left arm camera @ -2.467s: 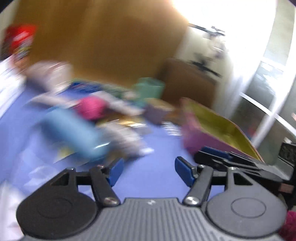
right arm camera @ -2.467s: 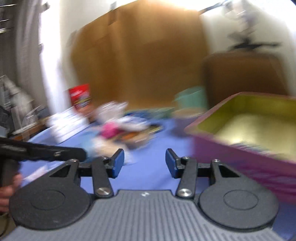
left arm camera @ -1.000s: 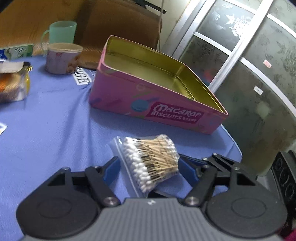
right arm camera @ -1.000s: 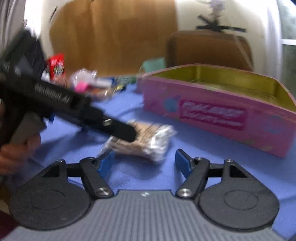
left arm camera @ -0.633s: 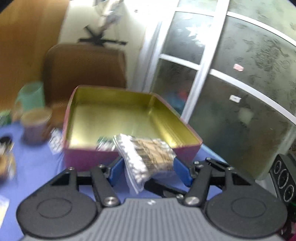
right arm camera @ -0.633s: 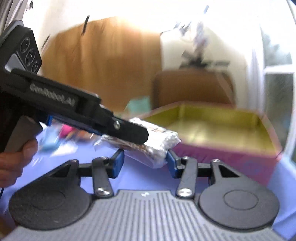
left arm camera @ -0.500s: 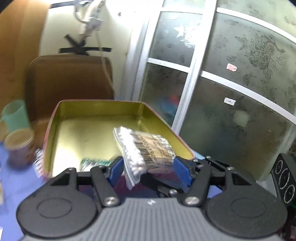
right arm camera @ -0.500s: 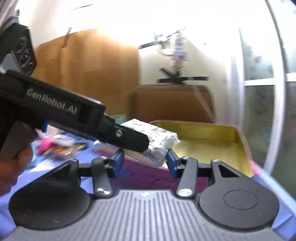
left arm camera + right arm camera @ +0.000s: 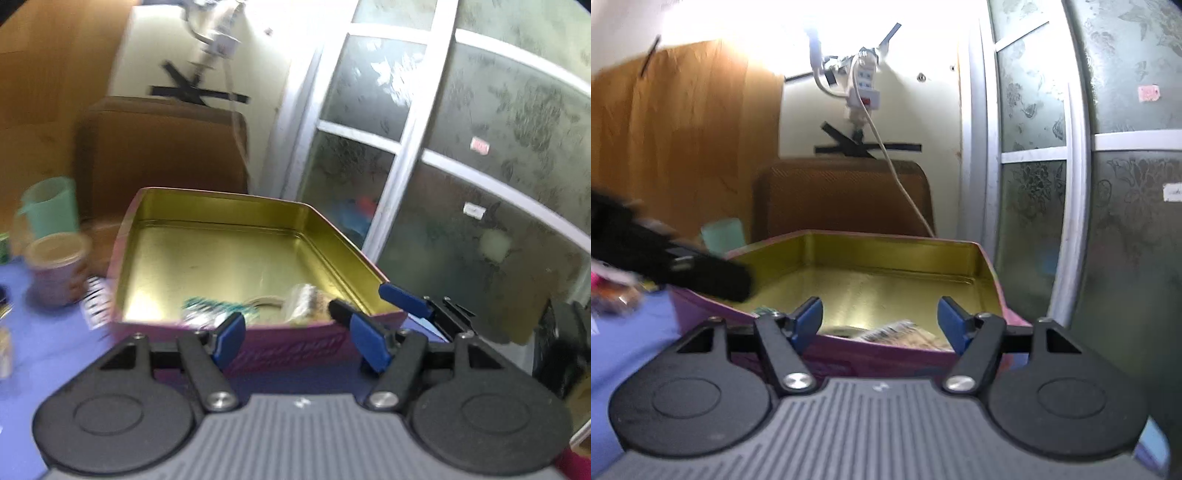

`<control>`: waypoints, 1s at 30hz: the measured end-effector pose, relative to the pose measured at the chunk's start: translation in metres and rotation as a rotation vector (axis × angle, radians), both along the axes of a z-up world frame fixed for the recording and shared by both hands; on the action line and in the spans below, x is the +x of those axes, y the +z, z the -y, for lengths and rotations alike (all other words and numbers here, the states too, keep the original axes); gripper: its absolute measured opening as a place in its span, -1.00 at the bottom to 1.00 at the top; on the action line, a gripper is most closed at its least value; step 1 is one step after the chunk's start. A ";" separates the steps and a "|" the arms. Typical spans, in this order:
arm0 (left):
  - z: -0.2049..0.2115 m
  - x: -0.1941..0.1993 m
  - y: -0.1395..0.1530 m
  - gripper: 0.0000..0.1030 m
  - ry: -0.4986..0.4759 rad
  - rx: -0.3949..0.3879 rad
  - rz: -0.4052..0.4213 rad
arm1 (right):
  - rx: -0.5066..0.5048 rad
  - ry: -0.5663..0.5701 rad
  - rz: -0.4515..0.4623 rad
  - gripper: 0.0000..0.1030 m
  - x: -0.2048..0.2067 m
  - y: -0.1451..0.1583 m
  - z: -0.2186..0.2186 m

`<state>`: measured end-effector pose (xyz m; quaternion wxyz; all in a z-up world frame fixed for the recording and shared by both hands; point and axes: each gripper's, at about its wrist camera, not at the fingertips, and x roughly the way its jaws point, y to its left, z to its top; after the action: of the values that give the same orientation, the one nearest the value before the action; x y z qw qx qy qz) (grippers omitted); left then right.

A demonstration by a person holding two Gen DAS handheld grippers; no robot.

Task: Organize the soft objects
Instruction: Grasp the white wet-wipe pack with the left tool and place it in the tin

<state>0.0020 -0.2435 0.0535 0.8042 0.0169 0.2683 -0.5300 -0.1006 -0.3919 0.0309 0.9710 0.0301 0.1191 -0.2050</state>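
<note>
A pink biscuit tin [image 9: 295,347] with a gold inside stands open on the blue table; it also shows in the right wrist view [image 9: 879,356]. The bag of cotton swabs [image 9: 304,304] lies inside the tin at its near right corner, also seen in the right wrist view [image 9: 897,330]. A small teal packet [image 9: 207,308] lies beside it. My left gripper [image 9: 299,338] is open and empty just in front of the tin's near wall. My right gripper [image 9: 881,319] is open and empty at the tin's near edge; its fingers [image 9: 402,297] show in the left wrist view.
A pink cup [image 9: 55,273] and a green mug [image 9: 50,206] stand left of the tin. A brown chair back [image 9: 842,195] is behind it. Frosted glass doors [image 9: 461,184] are on the right. The left gripper's body [image 9: 683,271] crosses the right wrist view.
Both grippers carried the bag of cotton swabs over the tin, opened, and the bag dropped into it. Both grippers now hold nothing.
</note>
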 end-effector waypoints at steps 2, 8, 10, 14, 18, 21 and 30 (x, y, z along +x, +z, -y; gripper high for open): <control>-0.037 -0.001 -0.001 0.26 0.047 -0.018 0.005 | 0.031 0.047 0.029 0.38 -0.001 0.006 -0.010; -0.155 0.004 -0.023 0.31 0.314 -0.015 -0.017 | 0.096 0.291 0.036 0.37 0.015 0.018 -0.051; -0.189 0.015 -0.034 0.31 0.423 -0.003 -0.056 | 0.122 0.379 0.007 0.33 0.033 0.019 -0.065; -0.242 0.036 -0.057 0.28 0.615 -0.007 -0.122 | 0.171 0.539 -0.061 0.28 0.079 0.021 -0.101; -0.273 0.044 -0.063 0.30 0.647 -0.175 -0.217 | 0.562 0.708 -0.175 0.09 0.147 0.014 -0.118; -0.280 0.045 -0.064 0.30 0.660 -0.201 -0.233 | 0.641 0.678 -0.168 0.10 0.184 0.015 -0.134; -0.269 0.040 -0.061 0.30 0.640 -0.217 -0.197 | -0.050 0.709 -0.261 0.35 0.216 0.017 -0.215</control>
<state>0.0418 0.0258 -0.0078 0.8971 -0.2048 0.2783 -0.2754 0.1152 -0.1771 0.0476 0.9588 -0.0631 0.2399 0.1387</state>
